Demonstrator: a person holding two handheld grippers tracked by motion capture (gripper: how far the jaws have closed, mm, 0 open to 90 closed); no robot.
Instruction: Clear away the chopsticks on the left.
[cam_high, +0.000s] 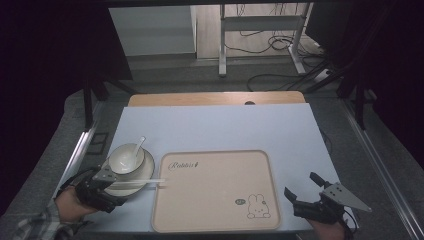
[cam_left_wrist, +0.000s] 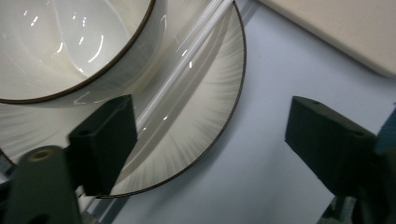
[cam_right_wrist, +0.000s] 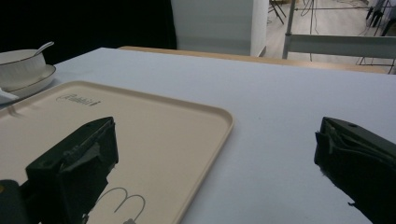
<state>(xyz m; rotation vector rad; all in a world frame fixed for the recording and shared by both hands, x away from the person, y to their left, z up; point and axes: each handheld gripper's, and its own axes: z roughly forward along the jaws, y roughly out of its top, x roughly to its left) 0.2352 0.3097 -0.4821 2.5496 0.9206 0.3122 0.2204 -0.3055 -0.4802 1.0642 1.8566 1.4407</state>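
Left claw (cam_left_wrist: 205, 140) gapes over the plate (cam_left_wrist: 205, 107) rim at the desk's near-left corner — next, close on it; right claw (cam_high: 306, 191) waits open.

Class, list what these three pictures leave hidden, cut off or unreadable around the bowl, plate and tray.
- White ceramic spoon in the white bowl: its scoop, hidden by the bowl wall, high view.
- Ribbed white plate: cut off by the frame's edges and covered by the bowl, left gripper view.
- Beige plastic tray: its small green mark is too small to read, high view.
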